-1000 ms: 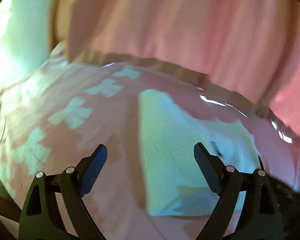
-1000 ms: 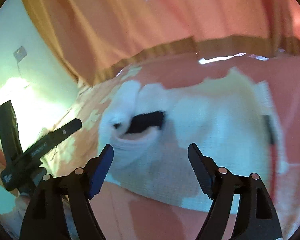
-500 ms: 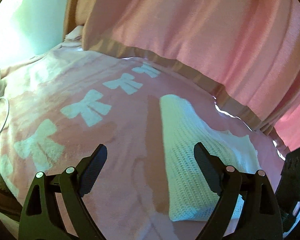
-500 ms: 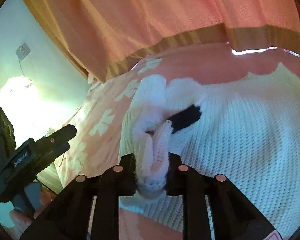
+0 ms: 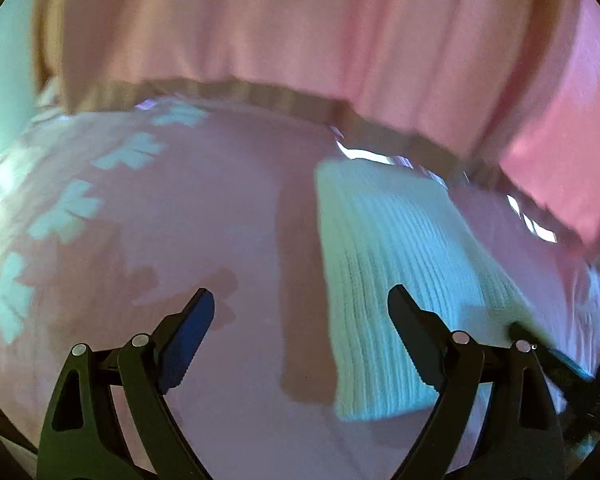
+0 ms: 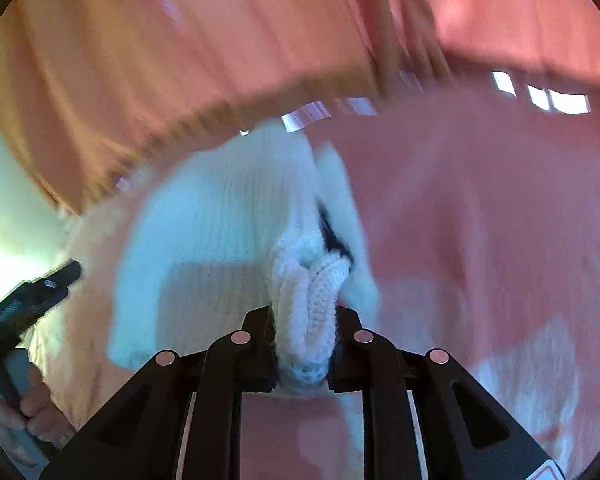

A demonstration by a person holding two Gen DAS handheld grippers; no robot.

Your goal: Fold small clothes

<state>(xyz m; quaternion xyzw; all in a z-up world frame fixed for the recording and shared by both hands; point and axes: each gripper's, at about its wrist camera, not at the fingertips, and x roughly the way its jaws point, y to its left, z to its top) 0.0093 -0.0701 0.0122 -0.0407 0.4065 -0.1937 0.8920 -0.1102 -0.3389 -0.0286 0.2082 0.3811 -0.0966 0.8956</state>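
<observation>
Pinching a bunched fold of the white knit [image 6: 300,312], the right gripper [image 6: 302,332] holds it above the pink bedspread [image 6: 480,220]. The left gripper [image 5: 300,320] hangs spread wide and empty over the bedspread, beside the knit's left edge.

A bed covered in a pink blanket [image 5: 228,208] printed with pale bow shapes [image 5: 66,216] fills the space ahead of the tongs. Beyond it, straight ahead and above, hangs a pink pleated curtain [image 5: 300,32] with a tan band [image 5: 236,92] along its hem. Slivers of bright daylight [image 6: 540,96] show under the hem toward the right. A pale wall [image 6: 8,208], strongly lit, stands off to the left.
</observation>
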